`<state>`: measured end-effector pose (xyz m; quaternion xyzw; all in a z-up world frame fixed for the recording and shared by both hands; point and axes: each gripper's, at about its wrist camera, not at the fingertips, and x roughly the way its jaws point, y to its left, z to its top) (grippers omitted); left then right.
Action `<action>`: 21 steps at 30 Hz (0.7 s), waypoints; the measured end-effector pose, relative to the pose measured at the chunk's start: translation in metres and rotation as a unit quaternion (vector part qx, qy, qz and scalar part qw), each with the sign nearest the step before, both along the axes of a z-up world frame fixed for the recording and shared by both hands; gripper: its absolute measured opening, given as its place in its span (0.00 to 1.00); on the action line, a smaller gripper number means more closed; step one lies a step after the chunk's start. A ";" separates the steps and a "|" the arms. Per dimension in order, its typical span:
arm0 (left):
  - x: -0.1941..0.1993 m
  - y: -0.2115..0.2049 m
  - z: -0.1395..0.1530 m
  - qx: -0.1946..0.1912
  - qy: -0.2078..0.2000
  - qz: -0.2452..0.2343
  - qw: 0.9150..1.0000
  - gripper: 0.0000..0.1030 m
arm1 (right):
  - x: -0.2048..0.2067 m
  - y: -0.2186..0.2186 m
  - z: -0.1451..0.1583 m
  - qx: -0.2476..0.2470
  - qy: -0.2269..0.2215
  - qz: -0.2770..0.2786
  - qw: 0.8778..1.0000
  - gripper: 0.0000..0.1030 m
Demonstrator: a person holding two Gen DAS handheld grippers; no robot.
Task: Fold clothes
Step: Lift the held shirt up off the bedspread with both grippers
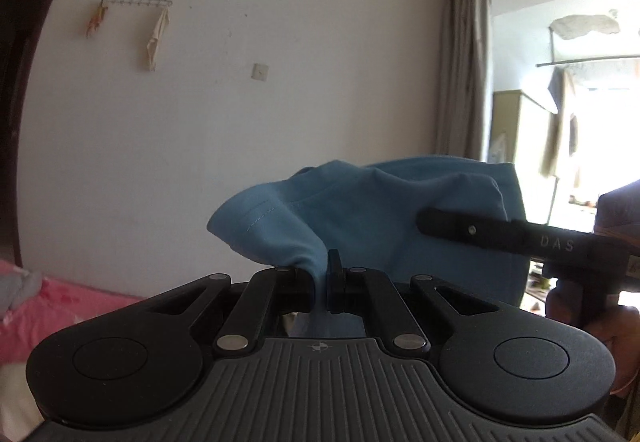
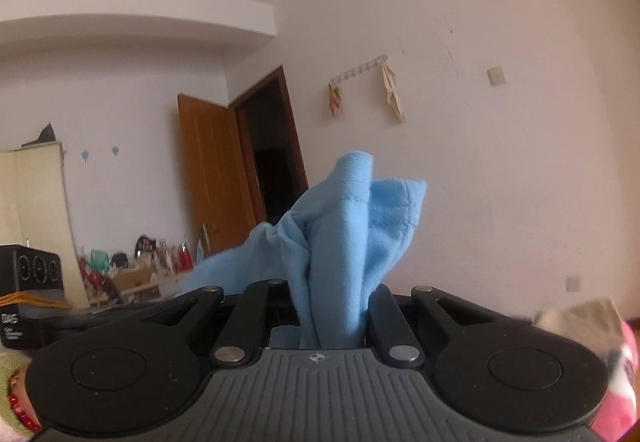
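A light blue garment is held up in the air between both grippers. My left gripper is shut on a pinched fold of its hemmed edge. In the left wrist view the right gripper reaches in from the right, against the far side of the cloth. In the right wrist view my right gripper is shut on a bunched part of the blue garment, which rises above the jaws and hides them. The garment's lower part is out of view.
A bed with pink bedding lies low at the left, also at the right edge of the right wrist view. A white wall with a hook rack, a grey curtain, an open wooden door and floor clutter surround.
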<state>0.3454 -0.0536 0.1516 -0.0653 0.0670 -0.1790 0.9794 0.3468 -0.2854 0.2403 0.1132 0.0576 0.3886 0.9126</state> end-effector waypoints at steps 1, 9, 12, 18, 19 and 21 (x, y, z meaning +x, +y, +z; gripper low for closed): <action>0.008 -0.001 0.004 0.006 -0.010 0.003 1.000 0.02 | 0.017 0.000 0.001 0.013 -0.002 0.003 1.000 0.09; 0.052 -0.007 0.051 0.035 -0.018 0.001 0.999 0.03 | 0.089 0.009 0.049 0.041 -0.017 -0.010 0.999 0.09; 0.054 -0.005 0.081 0.046 -0.032 -0.011 0.998 0.03 | 0.100 0.010 0.076 0.021 -0.025 -0.017 0.999 0.09; 0.051 -0.001 0.133 0.038 -0.030 -0.007 0.999 0.03 | 0.109 -0.003 0.121 0.022 -0.022 -0.007 0.999 0.09; 0.050 -0.003 0.142 0.036 -0.026 -0.003 0.999 0.03 | 0.110 -0.005 0.129 0.017 -0.020 -0.005 1.000 0.09; 0.053 -0.006 0.159 0.032 -0.023 0.002 0.999 0.03 | 0.114 -0.006 0.148 -0.003 -0.020 -0.002 1.000 0.09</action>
